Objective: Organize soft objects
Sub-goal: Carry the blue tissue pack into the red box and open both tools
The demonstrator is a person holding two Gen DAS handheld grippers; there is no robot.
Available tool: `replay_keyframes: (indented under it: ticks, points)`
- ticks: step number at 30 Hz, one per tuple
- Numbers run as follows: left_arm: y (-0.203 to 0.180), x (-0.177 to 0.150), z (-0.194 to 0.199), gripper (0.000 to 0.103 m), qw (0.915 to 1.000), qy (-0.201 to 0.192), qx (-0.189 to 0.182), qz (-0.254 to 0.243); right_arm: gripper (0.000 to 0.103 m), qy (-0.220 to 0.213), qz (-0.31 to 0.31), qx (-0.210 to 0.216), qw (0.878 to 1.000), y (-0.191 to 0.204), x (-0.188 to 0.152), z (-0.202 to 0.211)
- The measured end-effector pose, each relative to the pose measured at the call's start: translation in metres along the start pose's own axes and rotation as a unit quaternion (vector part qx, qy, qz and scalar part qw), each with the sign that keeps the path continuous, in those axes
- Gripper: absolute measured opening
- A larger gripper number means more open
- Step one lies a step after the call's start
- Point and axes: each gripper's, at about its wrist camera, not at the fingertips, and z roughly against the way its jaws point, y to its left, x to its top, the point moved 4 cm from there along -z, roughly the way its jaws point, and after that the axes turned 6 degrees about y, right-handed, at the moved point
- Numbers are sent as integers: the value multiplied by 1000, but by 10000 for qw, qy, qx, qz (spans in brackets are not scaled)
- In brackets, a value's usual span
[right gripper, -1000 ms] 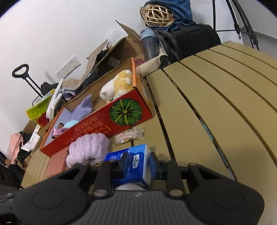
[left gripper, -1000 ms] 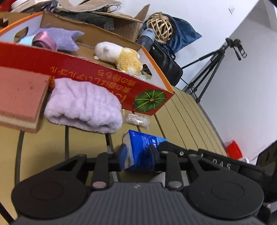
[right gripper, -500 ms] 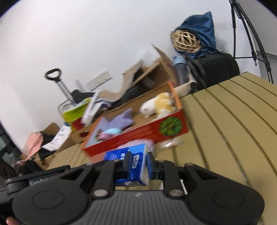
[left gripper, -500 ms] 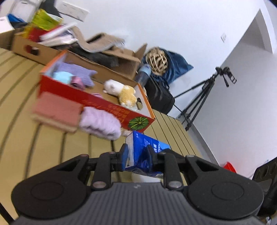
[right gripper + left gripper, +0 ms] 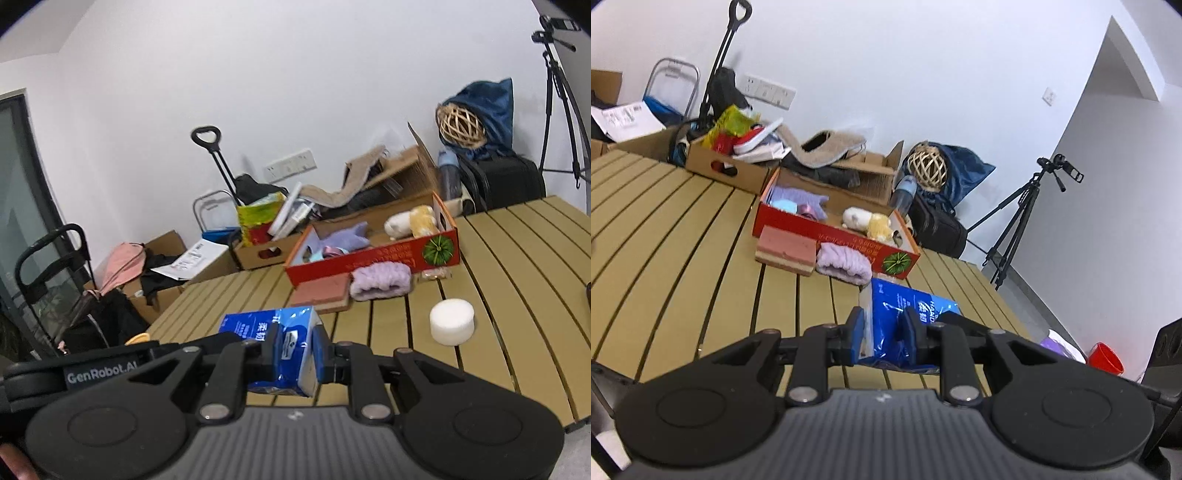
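Note:
Both grippers hold one blue tissue pack [image 5: 905,314], lifted above the slatted table [image 5: 683,240]. My left gripper [image 5: 882,334] is shut on one end of it. My right gripper [image 5: 293,354] is shut on the other end, where the tissue pack [image 5: 273,328] shows too. A red cardboard box [image 5: 827,230] at the far side holds a purple plush [image 5: 798,195] and a white and yellow plush [image 5: 866,221]. A lilac fluffy towel [image 5: 844,264] and a pink sponge [image 5: 786,249] lie in front of the box.
A white round foam puck [image 5: 452,321] sits on the table at the right. A small clear packet [image 5: 436,273] lies by the box. Brown boxes of clutter [image 5: 727,158], a black bag [image 5: 938,229] and a tripod [image 5: 1023,229] stand beyond the table.
Both grippers have lifted the tissue pack and pulled back from the red box. The box, towel and sponge now look farther off, and the white puck has come into view.

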Motion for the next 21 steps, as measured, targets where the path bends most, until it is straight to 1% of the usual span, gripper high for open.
replay_keyframes:
  ticks: [7, 13, 17, 19, 21]
  points:
    - [-14, -3, 18, 23, 9999, -81, -137, -61, 17, -188, 36, -33, 9998, 7, -3, 30]
    - [-21, 9, 6, 23, 9996, -101, -237, -121, 17, -309, -34, -50, 9995, -1, 7, 32]
    - [-27, 37, -19, 23, 9992, -192, -276, -230, 17, -414, -24, -89, 9991, -11, 33, 18]
    - [-30, 60, -37, 23, 9988, -250, -311, -281, 17, -467, -54, -67, 9989, -21, 56, 3]
    - [-30, 82, -59, 23, 9988, -261, -347, -227, 17, -474, -154, 25, 9988, -35, 83, -16]
